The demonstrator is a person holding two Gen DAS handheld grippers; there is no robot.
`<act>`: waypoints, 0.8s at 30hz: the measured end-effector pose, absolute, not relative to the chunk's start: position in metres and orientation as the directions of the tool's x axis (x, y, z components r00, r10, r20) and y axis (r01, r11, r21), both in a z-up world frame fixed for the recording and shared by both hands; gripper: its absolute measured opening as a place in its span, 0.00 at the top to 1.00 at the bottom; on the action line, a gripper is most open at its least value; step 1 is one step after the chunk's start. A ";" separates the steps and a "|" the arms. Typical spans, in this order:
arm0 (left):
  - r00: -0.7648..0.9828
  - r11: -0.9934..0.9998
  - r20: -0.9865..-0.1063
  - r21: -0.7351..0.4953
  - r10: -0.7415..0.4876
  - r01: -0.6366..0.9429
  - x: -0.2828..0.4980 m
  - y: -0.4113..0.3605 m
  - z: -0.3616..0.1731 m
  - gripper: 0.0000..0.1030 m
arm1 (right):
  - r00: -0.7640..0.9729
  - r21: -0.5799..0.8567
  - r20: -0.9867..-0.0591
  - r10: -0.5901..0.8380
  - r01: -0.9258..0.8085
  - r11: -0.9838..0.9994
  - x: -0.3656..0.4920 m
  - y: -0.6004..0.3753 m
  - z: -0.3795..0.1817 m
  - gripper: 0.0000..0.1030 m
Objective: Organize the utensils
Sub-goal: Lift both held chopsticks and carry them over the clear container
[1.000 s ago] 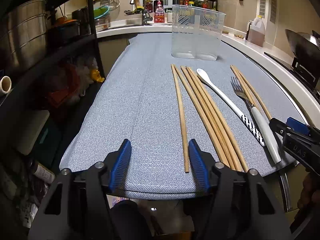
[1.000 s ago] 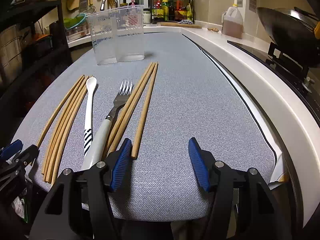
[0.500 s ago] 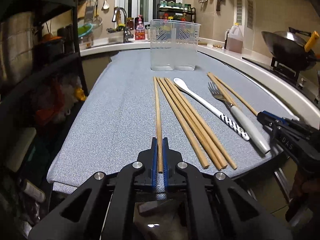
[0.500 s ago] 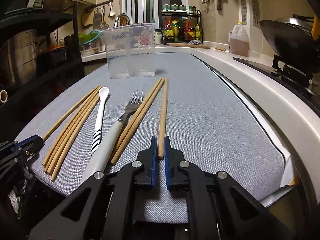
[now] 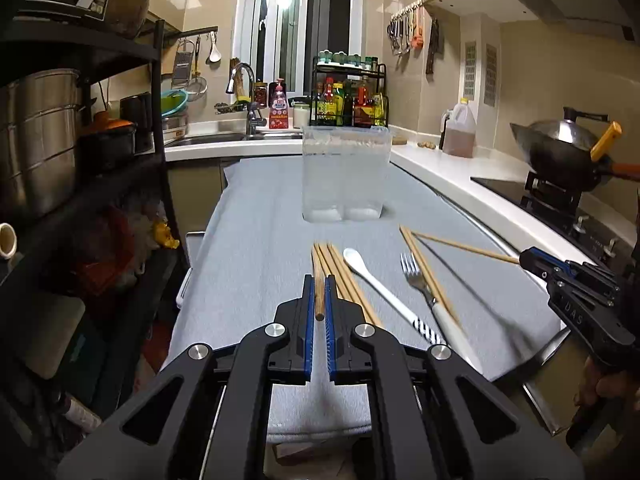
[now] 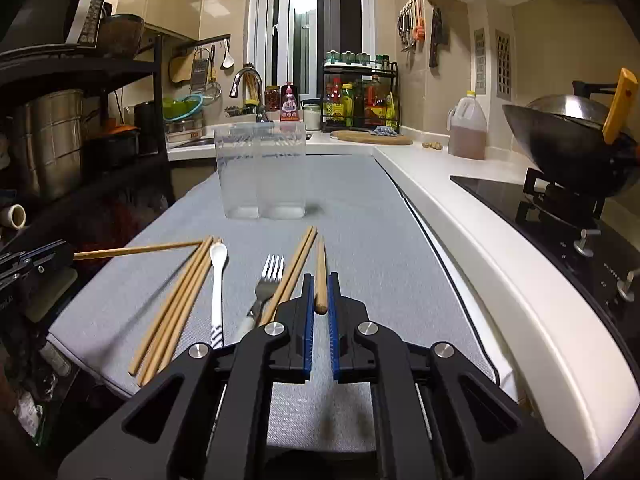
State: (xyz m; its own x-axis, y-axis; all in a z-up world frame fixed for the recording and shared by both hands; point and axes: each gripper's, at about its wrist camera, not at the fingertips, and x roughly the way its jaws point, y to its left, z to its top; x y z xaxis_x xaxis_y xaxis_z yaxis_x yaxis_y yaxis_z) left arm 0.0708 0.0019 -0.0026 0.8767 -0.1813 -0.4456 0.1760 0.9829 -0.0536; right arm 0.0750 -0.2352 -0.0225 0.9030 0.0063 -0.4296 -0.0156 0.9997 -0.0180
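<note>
Chopstick (image 5: 319, 292) pinched at near end in left gripper (image 5: 319, 312), lifted, w/ four more (image 5: 340, 276) just right on grey mat (image 5: 256, 248). Spoon (image 5: 376, 284), fork (image 5: 420, 284) between grippers. Right gripper (image 6: 320, 304) clamps another chopstick (image 6: 320, 276). Clear two-cell holder (image 6: 262, 172) ahead. Fork handle partly hidden.

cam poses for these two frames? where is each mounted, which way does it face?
Left wrist: on the left gripper, facing along the grey mat toward the clear container; its fingers clamp a chopstick; right gripper at right.
Right wrist: on the right gripper, same heading, clamping another chopstick; left gripper at left.
Shared: container, spoon, fork.
</note>
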 end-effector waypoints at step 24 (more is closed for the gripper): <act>0.839 0.956 -0.460 -0.109 -0.292 0.273 0.189 0.026 0.111 0.95 | 0.917 -0.005 -0.391 0.075 -0.084 0.996 0.193 -0.230 0.092 0.94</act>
State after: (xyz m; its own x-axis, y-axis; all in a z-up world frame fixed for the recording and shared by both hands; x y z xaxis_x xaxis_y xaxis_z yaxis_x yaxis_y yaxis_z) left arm 0.1889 0.0256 0.1109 0.8388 -0.2916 -0.4598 0.2727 0.9559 -0.1089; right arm 0.1926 -0.2299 0.0922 0.9172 0.0753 -0.3912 -0.0840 0.9964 -0.0053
